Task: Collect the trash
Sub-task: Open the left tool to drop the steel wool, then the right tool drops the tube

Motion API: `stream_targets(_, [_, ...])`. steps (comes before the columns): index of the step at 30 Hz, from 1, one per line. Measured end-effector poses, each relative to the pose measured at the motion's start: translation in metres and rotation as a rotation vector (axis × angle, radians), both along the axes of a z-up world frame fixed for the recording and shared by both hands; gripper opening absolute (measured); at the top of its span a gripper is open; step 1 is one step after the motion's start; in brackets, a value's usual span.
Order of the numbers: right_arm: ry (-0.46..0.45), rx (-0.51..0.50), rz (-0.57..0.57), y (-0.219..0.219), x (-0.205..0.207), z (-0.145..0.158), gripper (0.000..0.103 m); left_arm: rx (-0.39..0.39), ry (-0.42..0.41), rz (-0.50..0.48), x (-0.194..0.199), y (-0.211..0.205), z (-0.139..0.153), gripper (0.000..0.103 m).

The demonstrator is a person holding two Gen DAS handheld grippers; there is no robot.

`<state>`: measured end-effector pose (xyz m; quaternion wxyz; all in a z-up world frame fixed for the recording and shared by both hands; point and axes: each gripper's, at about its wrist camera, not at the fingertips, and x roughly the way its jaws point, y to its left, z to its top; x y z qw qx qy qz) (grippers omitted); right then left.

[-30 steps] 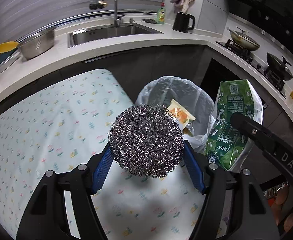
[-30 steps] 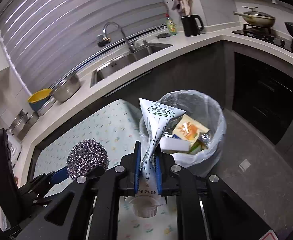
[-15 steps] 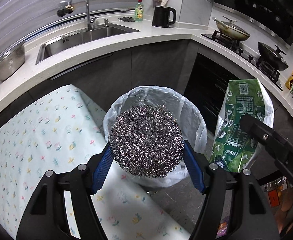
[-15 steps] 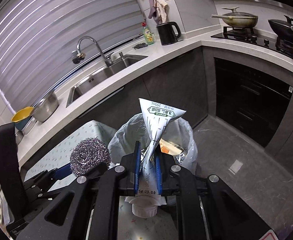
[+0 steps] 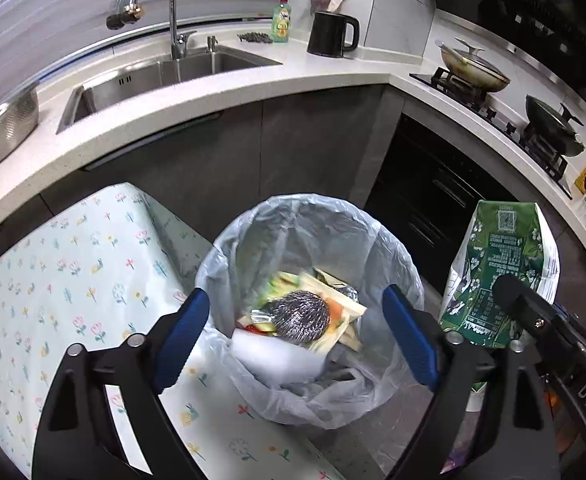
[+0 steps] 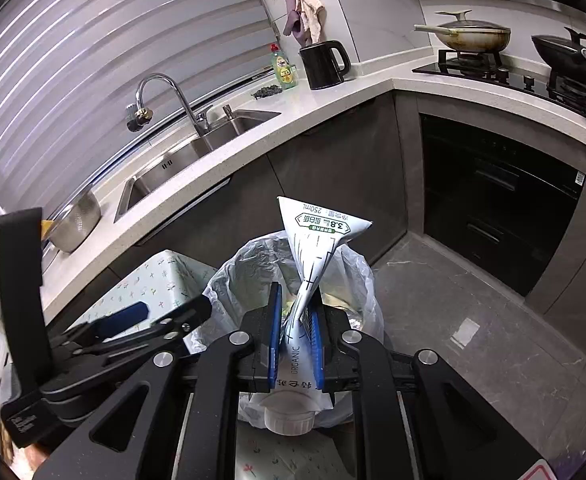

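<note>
Both claws are hanging over the lined trash bin (image 5: pixel 313 240). Left claw (image 5: pixel 295 340) is gaping wide, clasping nothing, the steel wool scrubber (image 5: pixel 301 316) lying among wrappers inside. Right claw (image 6: pixel 296 324) is pinching a crushed milk carton (image 6: pixel 317 236) above the bin's rim, beside the floral surface (image 5: pixel 73 272).

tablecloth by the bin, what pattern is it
Pale blue-white tablecloth with small coloured flowers, clearest in the left wrist view.

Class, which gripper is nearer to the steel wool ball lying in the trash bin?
Left. The left gripper hangs open directly above the steel wool ball in the trash bin; the right gripper, gripping the milk pouch, sits off to one side.
</note>
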<state>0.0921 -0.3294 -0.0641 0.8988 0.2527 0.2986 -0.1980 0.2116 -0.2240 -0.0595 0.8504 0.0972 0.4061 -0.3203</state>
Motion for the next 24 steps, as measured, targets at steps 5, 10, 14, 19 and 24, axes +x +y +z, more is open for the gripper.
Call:
stream_targets(5, [0.003, -0.006, 0.02, 0.003, 0.01, 0.001, 0.013, 0.004, -0.019, 0.028, 0.003, 0.011, 0.003, 0.084])
stream_targets(10, [0.015, -0.016, 0.057, 0.008, 0.026, -0.001, 0.013, 0.008, -0.028, 0.087, 0.01, 0.035, 0.003, 0.084])
stream_targets(14, [0.027, -0.015, 0.097, 0.014, 0.046, -0.005, 0.013, 0.012, -0.026, 0.132, 0.017, 0.054, 0.001, 0.084])
stream_targets(19, [0.078, -0.035, 0.104, 0.018, 0.076, -0.015, 0.03, 0.013, -0.027, 0.175, 0.022, 0.074, -0.001, 0.084])
stream_targets(24, [0.059, -0.046, 0.097, 0.025, 0.072, -0.008, 0.04, 0.017, -0.042, 0.2, 0.018, 0.091, -0.002, 0.085])
